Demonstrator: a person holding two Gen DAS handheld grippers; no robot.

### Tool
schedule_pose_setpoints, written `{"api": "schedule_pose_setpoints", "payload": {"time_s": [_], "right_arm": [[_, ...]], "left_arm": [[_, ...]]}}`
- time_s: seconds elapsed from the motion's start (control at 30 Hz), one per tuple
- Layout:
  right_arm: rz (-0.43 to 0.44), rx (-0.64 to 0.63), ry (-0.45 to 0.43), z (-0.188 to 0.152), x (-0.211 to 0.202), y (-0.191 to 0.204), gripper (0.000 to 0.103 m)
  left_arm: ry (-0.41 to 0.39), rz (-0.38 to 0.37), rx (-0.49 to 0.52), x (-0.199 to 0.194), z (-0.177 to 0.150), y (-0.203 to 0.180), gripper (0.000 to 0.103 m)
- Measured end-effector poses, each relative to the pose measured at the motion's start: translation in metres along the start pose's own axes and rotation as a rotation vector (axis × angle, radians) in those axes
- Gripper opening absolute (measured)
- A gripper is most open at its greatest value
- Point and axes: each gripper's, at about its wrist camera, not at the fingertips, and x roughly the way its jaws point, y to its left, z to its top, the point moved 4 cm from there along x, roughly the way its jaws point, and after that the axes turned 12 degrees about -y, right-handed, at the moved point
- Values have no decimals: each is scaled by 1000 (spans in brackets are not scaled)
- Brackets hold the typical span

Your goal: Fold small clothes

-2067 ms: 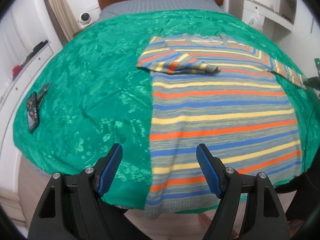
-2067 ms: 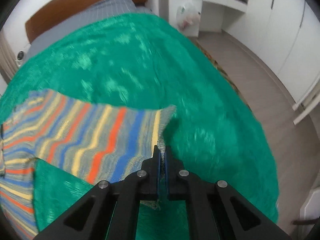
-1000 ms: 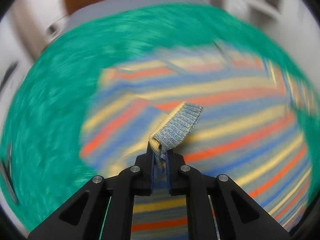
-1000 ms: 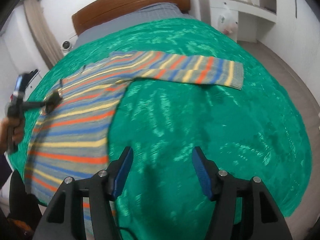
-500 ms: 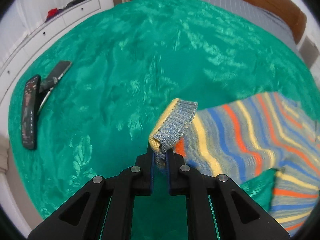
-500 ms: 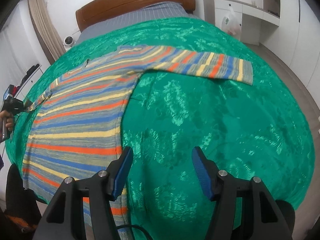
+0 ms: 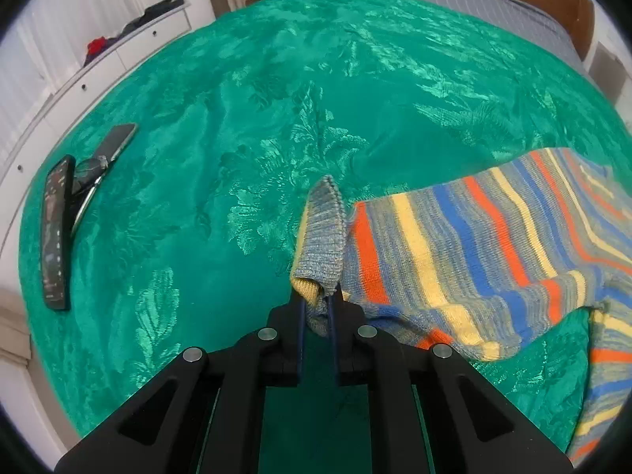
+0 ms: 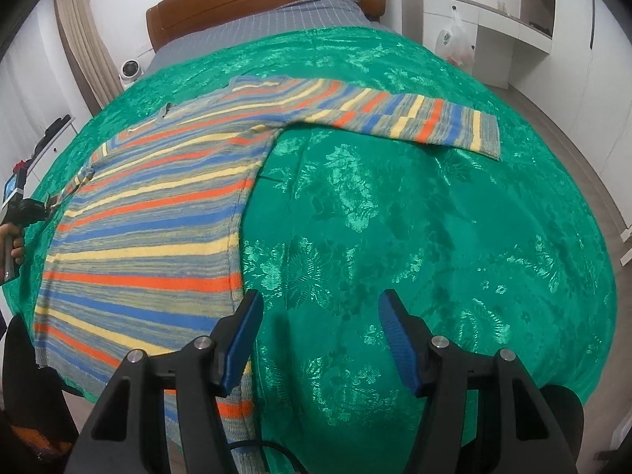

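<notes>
A striped knit sweater (image 8: 150, 213) in blue, orange, yellow and grey lies flat on the green bedspread (image 8: 395, 237). Its right sleeve (image 8: 414, 118) stretches out straight toward the right. The left sleeve (image 7: 454, 245) is drawn out sideways, and its grey cuff (image 7: 322, 229) stands up between the pads of my left gripper (image 7: 316, 304), which is shut on it. From the right wrist view that left gripper (image 8: 23, 209) shows at the far left edge with a hand (image 8: 12, 245) on its handle. My right gripper (image 8: 320, 316) hangs open over the bedspread beside the sweater's hem, holding nothing.
A dark remote (image 7: 55, 233) and a phone (image 7: 114, 144) lie on the bedspread near its left edge. A wooden headboard (image 8: 260, 4) is at the back, white drawers (image 7: 118, 51) to the left, and a desk with a plastic bag (image 8: 454, 39) at the right.
My left gripper shut on the folded-in left sleeve cuff and pulled it out to the left. My right gripper let go of the right sleeve, opened and drew back; both have held still lately.
</notes>
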Motion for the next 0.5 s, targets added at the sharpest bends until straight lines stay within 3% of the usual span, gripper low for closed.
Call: {"api": "schedule_pose_setpoints", "payload": {"time_s": [0.07, 0.13, 0.23, 0.4, 0.5], "right_arm": [[-4, 7, 3, -1, 0, 0, 61], [-10, 7, 3, -2, -2, 0, 61], [-18, 4, -1, -2, -4, 1, 61], [-42, 13, -20, 4, -6, -4, 61], [-68, 2, -68, 17, -11, -9, 65]], "left_arm": [[-13, 10, 4, -1, 0, 2, 18], [-27, 24, 10, -3, 0, 6, 39], [-38, 43, -11, -8, -4, 27, 60], [-32, 92, -17, -20, -15, 61, 61], [-71, 90, 4, -41, -26, 63, 71]]}}
